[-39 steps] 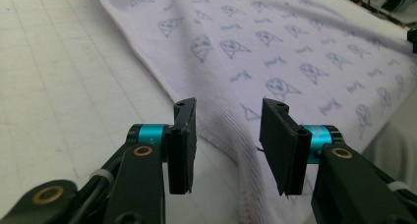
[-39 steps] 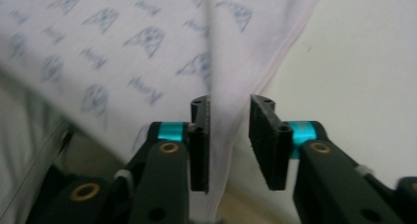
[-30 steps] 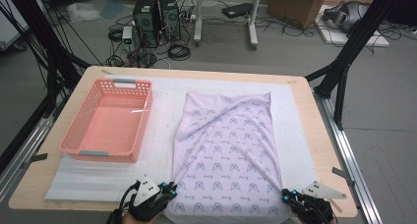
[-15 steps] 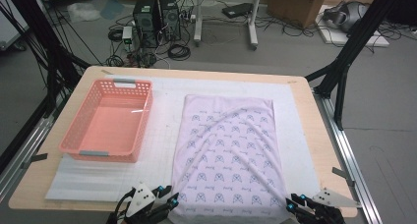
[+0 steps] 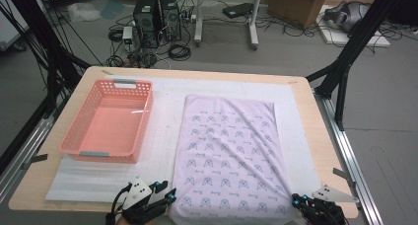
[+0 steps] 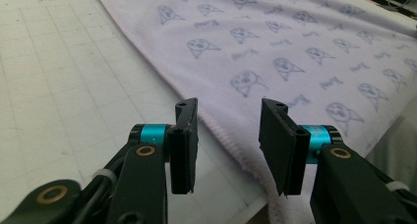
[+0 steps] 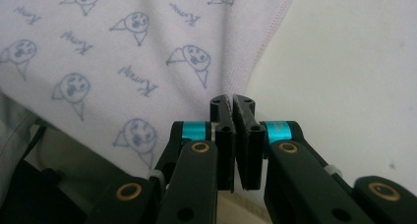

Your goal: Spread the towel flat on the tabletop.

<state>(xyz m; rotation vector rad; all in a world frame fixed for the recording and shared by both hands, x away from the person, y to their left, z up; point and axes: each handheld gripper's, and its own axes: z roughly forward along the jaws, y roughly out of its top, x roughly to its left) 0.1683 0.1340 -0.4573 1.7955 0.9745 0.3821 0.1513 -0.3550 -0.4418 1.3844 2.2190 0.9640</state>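
Note:
A lilac cloth (image 5: 226, 151) printed with small dog faces lies spread flat on the white mat (image 5: 162, 136), its near end at the table's front edge. My left gripper (image 5: 167, 193) is at the cloth's near left corner. In the left gripper view its jaws (image 6: 228, 130) have just been opening and stand apart, with the cloth's hem (image 6: 221, 130) running between them, untouched by the pads. My right gripper (image 5: 298, 201) is at the near right corner. Its jaws (image 7: 232, 103) are pressed together, and the cloth (image 7: 123, 47) with its hem runs into their tips.
A pink plastic basket (image 5: 143, 114) stands empty on the mat at the left, its near end about level with the cloth's middle. Bare wooden table (image 5: 320, 136) runs along the right of the mat. Black frame posts stand at both sides.
The cloth has been drawn toward the near edge and now lies flat, its far fold smoothed out. The left jaws have opened off the cloth's corner. Both grippers stayed at the front edge.

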